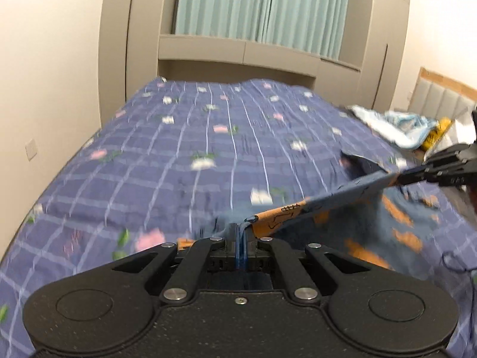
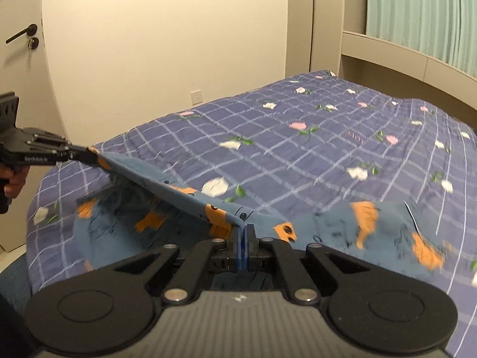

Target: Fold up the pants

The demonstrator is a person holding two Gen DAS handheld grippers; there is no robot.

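Jaws on both units are pressed together on cloth: left gripper [image 1: 241, 229] pinches one end of a pants edge, right gripper [image 2: 242, 230] pinches the other end, and that edge runs taut between them like a strap. Bed [image 1: 184, 149] with its blue checked floral cover carries everything; no desk here. Pants [image 2: 372, 226] are blue with orange print; the held edge is lifted off the cover while the rest of the garment hangs and drags on the bed below and to the right gripper's side. Handling, as a judgement: light, fully limp, no stiffness at all, so anything not held sags and bunches. Fabric looks thin and a bit slick against the cover, so it should slide rather than snag, and is not fragile. Tension between the two pinches is the only thing keeping the edge straight; slack there means a crooked fold. Best hold is what is in use now: the two ends of one straight edge, pinched deep enough to catch every layer, not just the top one. Cannot tell from the blur whether this edge is the waistband or a leg side. A hand [image 2: 13, 179] grips the left unit's handle.
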